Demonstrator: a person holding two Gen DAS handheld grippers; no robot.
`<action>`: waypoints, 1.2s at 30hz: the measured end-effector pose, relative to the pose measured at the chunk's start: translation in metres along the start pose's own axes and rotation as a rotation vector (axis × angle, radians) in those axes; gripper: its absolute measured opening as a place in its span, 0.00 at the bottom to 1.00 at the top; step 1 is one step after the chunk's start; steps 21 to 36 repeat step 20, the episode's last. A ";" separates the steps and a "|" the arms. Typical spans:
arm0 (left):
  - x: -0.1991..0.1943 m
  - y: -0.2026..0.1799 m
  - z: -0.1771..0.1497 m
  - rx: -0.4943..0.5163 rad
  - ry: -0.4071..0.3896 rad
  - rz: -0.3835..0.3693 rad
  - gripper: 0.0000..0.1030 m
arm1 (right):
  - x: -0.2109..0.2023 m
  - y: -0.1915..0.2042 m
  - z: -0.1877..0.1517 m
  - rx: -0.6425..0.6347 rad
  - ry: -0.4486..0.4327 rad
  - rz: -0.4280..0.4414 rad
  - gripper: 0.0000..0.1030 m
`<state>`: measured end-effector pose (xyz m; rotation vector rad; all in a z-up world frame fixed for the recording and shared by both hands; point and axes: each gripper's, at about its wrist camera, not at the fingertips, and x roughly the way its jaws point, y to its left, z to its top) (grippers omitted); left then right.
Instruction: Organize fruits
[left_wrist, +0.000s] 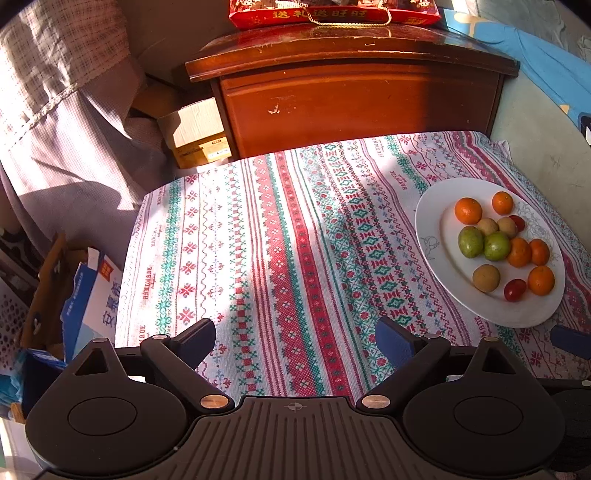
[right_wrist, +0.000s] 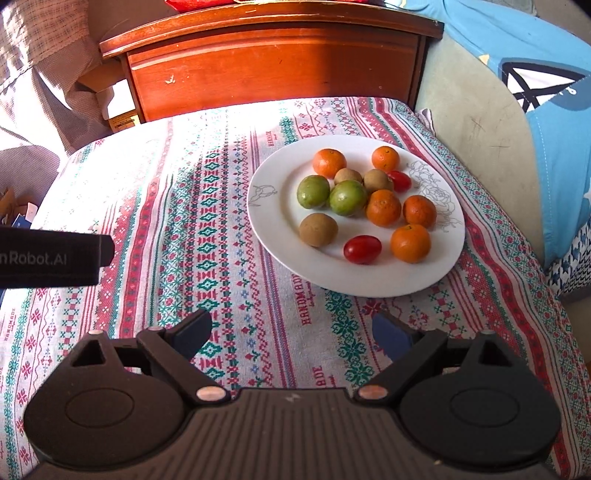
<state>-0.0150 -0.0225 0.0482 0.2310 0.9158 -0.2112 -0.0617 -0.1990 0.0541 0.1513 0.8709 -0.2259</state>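
While hovering over bench (right_wrist: 184, 221), both empty: left hand-held gripper (left_wrist: 295, 341) gaping, right hand-held gripper (right_wrist: 291, 334) gaping; fruit plate (right_wrist: 280, 236) sitting at one o'clock.

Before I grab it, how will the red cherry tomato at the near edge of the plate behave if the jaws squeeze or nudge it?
The cherry tomato looks glossy and oval, so it may slip from a firm pinch. It lies loose on the smooth plate, so a nudge would probably roll it. Its skin looks thin; squeeze gently.
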 end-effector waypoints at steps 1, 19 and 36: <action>-0.001 0.002 -0.001 -0.002 0.001 -0.003 0.92 | 0.000 0.005 -0.005 -0.012 0.003 0.015 0.91; -0.011 0.029 -0.007 -0.065 -0.005 -0.070 0.92 | 0.006 0.049 -0.053 -0.088 -0.131 0.002 0.99; -0.011 0.030 -0.008 -0.066 -0.006 -0.071 0.92 | 0.007 0.049 -0.053 -0.080 -0.146 0.003 0.99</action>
